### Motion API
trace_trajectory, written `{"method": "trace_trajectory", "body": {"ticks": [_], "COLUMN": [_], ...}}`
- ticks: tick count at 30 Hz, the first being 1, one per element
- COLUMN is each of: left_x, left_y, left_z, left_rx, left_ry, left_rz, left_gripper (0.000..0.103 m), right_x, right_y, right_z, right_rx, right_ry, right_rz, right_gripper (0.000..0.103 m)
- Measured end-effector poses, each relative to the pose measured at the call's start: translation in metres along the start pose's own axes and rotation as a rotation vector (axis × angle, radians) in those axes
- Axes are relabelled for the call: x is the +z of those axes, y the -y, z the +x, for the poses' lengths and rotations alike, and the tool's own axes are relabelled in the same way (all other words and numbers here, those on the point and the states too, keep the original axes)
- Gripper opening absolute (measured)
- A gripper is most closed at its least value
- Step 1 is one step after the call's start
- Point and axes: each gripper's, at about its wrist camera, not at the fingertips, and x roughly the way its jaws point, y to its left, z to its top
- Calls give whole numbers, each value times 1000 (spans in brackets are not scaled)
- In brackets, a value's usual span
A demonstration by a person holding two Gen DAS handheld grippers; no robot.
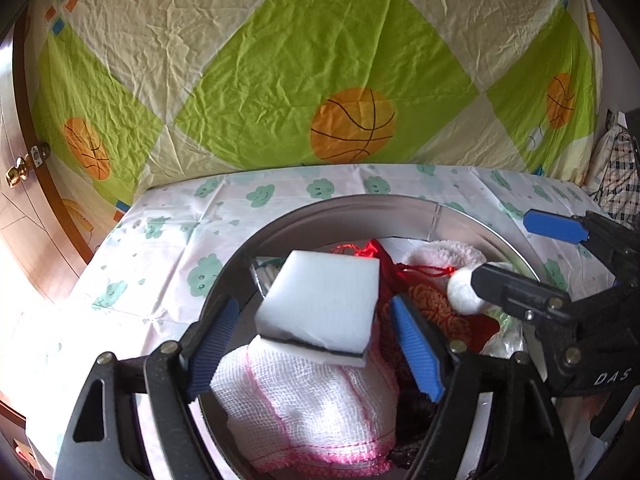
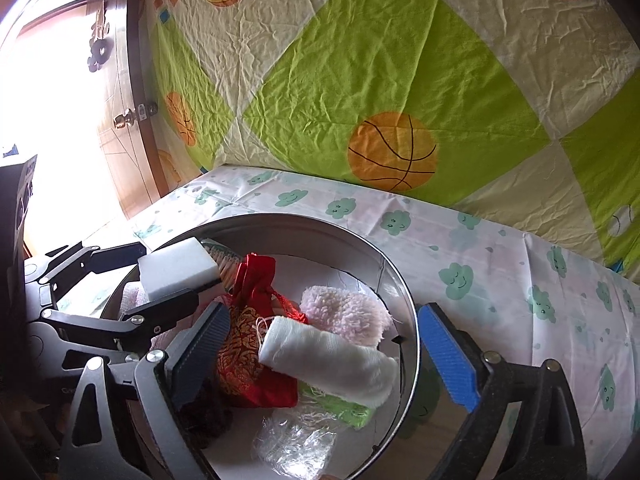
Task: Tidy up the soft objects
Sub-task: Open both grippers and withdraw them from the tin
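- A round metal tin (image 1: 472,216) sits on a counter covered by a white cloth with green cloud faces (image 1: 168,232); behind it hangs a sheet printed with green diamonds and basketballs (image 1: 352,124).
- The left tongs (image 1: 316,336) hover over the near-left part of the tin, spread wide. A white sponge block with a thin dark layer (image 1: 320,308) lies between the blue pads (image 1: 416,348), but there is a gap on each side, so nothing is gripped.
- The sponge rests tilted on top of a white mesh cloth with pink edging (image 1: 312,400), which is bundled against the tin's near wall.
- Beside these in the tin lies a red pouch with gold embroidery and a red drawstring (image 2: 248,356), and past it a fluffy pale pink cloth (image 2: 348,312).
- A roll of white gauze (image 2: 332,360) lies across the pouch and the pink cloth, sloping toward the tin's right wall.
- Under the roll a bit of green material (image 2: 348,408) shows, and crinkled clear plastic (image 2: 296,444) lies on the tin's white floor.
- The right tongs (image 2: 324,356) are released, spread wide. One dark pad is inside the tin beside the pouch, and the blue pad (image 2: 448,356) is outside the rim, so they straddle the right wall with the gauze roll between them, not gripped.
- A wooden door with a brass knob (image 1: 18,174) stands at the far left.
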Motion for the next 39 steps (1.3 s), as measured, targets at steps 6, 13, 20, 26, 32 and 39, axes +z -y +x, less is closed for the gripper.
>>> {"method": "trace_trajectory", "body": {"ticks": [6, 13, 20, 26, 32, 39], "left_x": [-2, -8, -16, -24, -33, -44], "left_y": [1, 3, 10, 20, 22, 24], "left_z": [-15, -34, -52, -64, -72, -78], "left_rx": [28, 32, 28, 23, 14, 2], "left_ry": [48, 98, 143, 167, 180, 183], "left_rz": [-5, -23, -49, -60, -92, -112], "left_gripper": [97, 101, 102, 102, 102, 102], "right_x": [-5, -16, -32, -42, -55, -62], "right_y": [1, -4, -7, -9, -10, -14], "right_z": [-15, -37, -62, -79, -91, -102], "right_rx": [5, -15, -53, -81, -108, -120], "right_ry": [36, 90, 150, 181, 207, 222], "right_rz": [21, 21, 11, 3, 11, 11], "right_gripper": [97, 97, 97, 97, 97, 98]}}
